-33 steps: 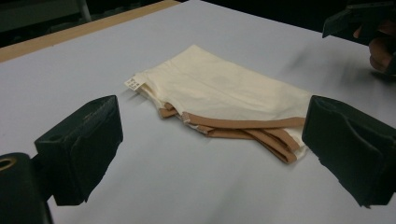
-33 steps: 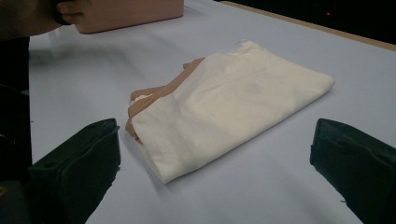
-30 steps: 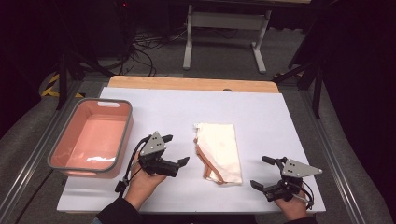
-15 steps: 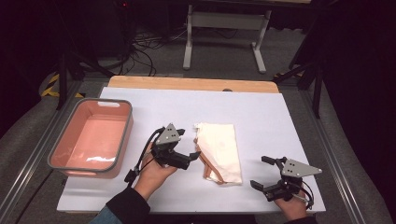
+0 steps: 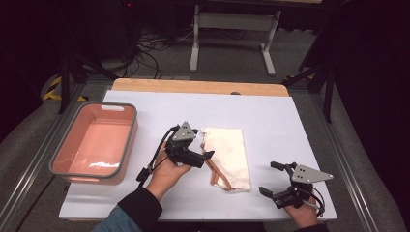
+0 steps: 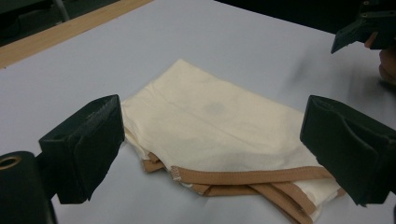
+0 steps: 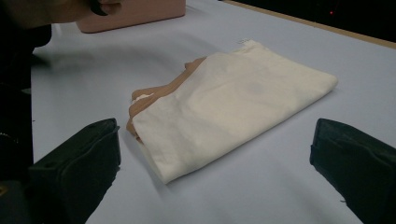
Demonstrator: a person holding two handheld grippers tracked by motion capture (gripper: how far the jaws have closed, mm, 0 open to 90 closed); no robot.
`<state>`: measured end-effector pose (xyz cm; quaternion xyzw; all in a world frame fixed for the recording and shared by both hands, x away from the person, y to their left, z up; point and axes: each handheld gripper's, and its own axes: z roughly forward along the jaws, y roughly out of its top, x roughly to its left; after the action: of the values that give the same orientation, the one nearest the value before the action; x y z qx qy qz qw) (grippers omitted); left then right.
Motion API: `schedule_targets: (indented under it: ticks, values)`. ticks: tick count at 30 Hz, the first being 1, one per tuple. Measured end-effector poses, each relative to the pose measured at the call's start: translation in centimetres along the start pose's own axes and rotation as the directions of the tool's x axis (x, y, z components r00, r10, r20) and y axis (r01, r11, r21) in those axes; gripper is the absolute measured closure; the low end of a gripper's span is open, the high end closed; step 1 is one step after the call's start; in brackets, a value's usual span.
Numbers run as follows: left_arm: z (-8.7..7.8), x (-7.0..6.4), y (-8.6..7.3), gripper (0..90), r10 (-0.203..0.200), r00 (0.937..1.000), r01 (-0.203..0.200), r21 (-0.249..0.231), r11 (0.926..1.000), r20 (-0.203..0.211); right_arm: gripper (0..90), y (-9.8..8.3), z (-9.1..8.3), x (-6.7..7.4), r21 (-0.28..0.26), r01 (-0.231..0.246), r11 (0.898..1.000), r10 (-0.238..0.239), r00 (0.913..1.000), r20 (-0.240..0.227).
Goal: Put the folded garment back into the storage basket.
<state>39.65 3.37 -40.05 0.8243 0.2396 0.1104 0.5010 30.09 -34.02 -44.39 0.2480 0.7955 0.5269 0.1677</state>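
Observation:
A folded cream cloth [image 5: 228, 155] with tan-brown strap edging lies mid-table on the white sheet [image 5: 290, 121]. My left gripper [image 5: 205, 144] is at the cloth's left edge, open. In the left gripper view its jaws stand wide on either side of the cloth [image 6: 224, 116], with the tan straps [image 6: 261, 179] nearest. My right gripper [image 5: 267, 178] rests open near the front right, a short way from the cloth's right corner. In the right gripper view the cloth [image 7: 233, 102] lies ahead between the wide jaws.
A pink tub [image 5: 129, 137] with a grey rim sits at the table's left and appears as the pink tub [image 7: 135, 11] in the right gripper view. A wooden strip [image 5: 193, 86] runs along the far edge. A metal stand [image 5: 232, 21] and cables are on the floor beyond.
My left gripper has moved right and slightly forward, from beside the tub to the cloth's left edge. The right gripper and the cloth have not moved.

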Motion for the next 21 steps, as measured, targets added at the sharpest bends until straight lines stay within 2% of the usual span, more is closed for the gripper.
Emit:
schedule_targets:
  ticks: [10,13,21]
  values:
    - [1.4,0.7,0.3,7.8,-0.023,0.9997,0.023,0.024,0.9995,0.003,2.4,0.0,0.0,0.0,0.004,0.001,1.000,-0.001,1.0000,-0.003]
    - [2.0,1.0,0.4,8.5,-0.032,0.9995,0.032,0.020,0.9993,-0.004,2.5,0.0,0.1,0.0,0.006,0.002,1.000,-0.002,1.0000,-0.006]
    - [3.2,1.4,0.8,8.7,-0.034,0.9992,0.035,0.047,0.9983,-0.021,2.6,0.0,0.0,0.0,0.006,0.001,1.000,-0.001,1.0000,-0.007]
